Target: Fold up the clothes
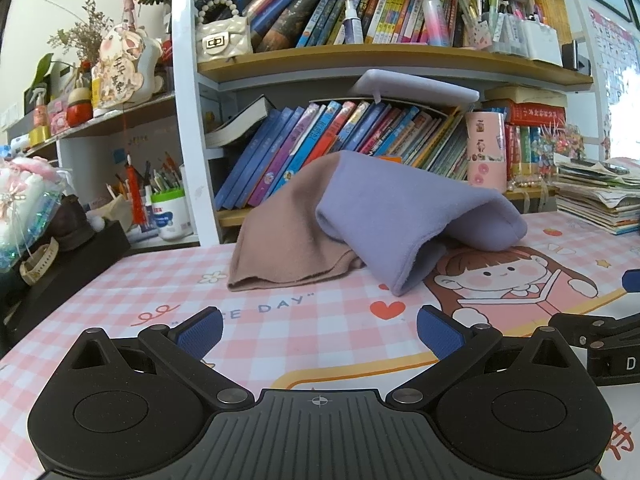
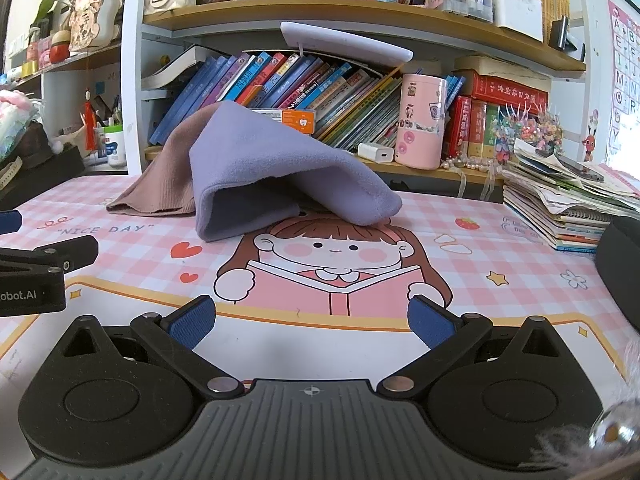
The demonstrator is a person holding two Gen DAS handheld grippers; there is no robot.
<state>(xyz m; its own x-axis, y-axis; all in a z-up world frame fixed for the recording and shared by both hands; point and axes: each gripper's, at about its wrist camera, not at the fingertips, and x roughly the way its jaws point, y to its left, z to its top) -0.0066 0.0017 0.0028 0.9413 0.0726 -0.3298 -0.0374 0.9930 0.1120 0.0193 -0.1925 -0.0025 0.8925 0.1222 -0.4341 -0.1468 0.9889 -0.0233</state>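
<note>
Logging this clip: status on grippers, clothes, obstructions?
Left gripper open, empty. Right gripper open, empty. Purple cloth draped over brown cloth, heaped, unfolded, on mat. Nothing in between.

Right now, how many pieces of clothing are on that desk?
2: a purple cloth draped in front, and a brown cloth partly under it on the left. More could be hidden beneath.

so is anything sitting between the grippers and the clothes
Nothing visible. Only bare desk mat lies between the open left gripper, the open right gripper and the purple cloth draped over the brown one.
</note>
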